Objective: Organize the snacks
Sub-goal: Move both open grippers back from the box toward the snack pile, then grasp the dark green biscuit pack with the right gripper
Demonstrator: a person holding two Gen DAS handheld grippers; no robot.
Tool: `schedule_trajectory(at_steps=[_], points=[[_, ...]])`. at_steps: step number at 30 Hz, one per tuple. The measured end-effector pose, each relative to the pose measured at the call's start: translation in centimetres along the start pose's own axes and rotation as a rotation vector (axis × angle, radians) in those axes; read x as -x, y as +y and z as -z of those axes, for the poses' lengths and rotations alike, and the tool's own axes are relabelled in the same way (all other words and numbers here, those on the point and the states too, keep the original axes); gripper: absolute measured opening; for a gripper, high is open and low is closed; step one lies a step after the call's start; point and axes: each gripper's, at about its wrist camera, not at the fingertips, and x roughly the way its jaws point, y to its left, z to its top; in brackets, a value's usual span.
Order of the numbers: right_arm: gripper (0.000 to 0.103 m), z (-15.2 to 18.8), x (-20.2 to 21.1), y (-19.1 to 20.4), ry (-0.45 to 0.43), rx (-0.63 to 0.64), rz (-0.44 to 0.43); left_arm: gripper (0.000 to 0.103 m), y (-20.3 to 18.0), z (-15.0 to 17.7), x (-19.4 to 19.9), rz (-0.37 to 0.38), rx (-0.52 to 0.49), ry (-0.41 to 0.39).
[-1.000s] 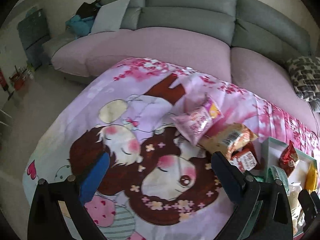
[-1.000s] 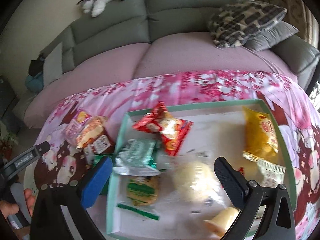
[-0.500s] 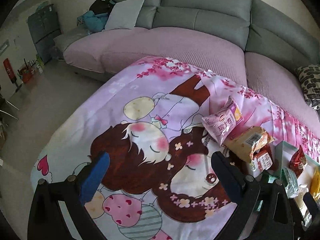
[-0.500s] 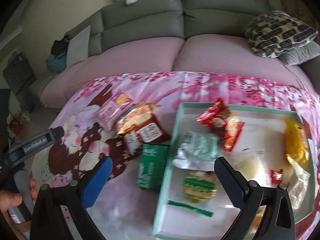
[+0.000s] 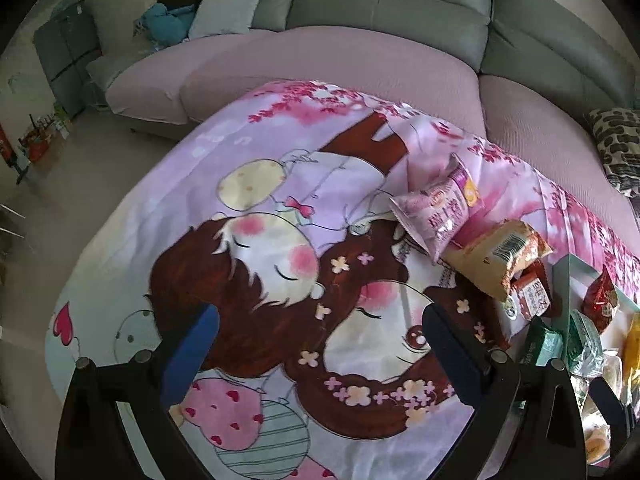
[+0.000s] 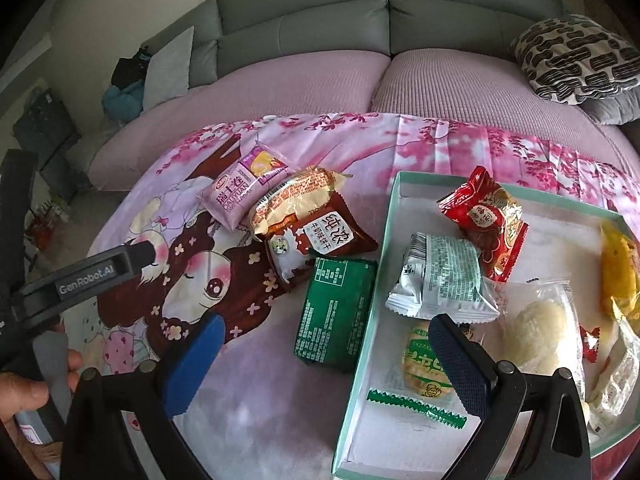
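Progress: roughly half done, judging by the count; several snacks lie in the tray (image 6: 394,216), four lie outside it on the cartoon cloth (image 6: 224,280).
In tray: red packet (image 6: 484,220) at 12 o'clock, silver-green packet (image 6: 440,280) near the left wall, clear-wrapped cookie (image 6: 424,364) at 6 o'clock, pale bun (image 6: 540,332) in the middle, yellow packet (image 6: 620,276) at 3 o'clock; more small wrappers at 4 o'clock, too blurred to name.
Left to move: green box (image 6: 336,312) touching the tray's left wall outside; brown biscuit packet (image 6: 320,240) at its 11 o'clock; orange bag (image 6: 296,200) overlapping that packet; pink packet (image 6: 240,196) farthest out, at 10 o'clock.
Right gripper (image 6: 320,360): jaws spread, holding nothing, hovering astride the tray's left wall and the green box.
Left gripper (image 5: 320,348): jaws spread, holding nothing, over bare cloth; loose snacks at its 2 o'clock.
Likely next: green box, being nearest the right gripper.
Risk: overlapped bags may drag each other when one is lifted.
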Motion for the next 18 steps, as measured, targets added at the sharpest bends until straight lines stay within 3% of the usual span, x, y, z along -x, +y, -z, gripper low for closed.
schedule_trajectory(at_steps=[3,13,18], points=[[0.102,0.1,-0.3,0.0,0.006,0.006,0.016,0.101,-0.6,-0.1,-0.2,0.017,-0.018,0.008],[0.071,0.2,-1.5,1.4,0.020,0.064,-0.005,0.101,-2.4,0.3,-1.7,0.068,-0.075,0.069],[0.064,0.1,-1.9,1.8,0.014,0.094,0.010,0.101,-2.3,0.3,-2.0,0.083,-0.064,0.075]])
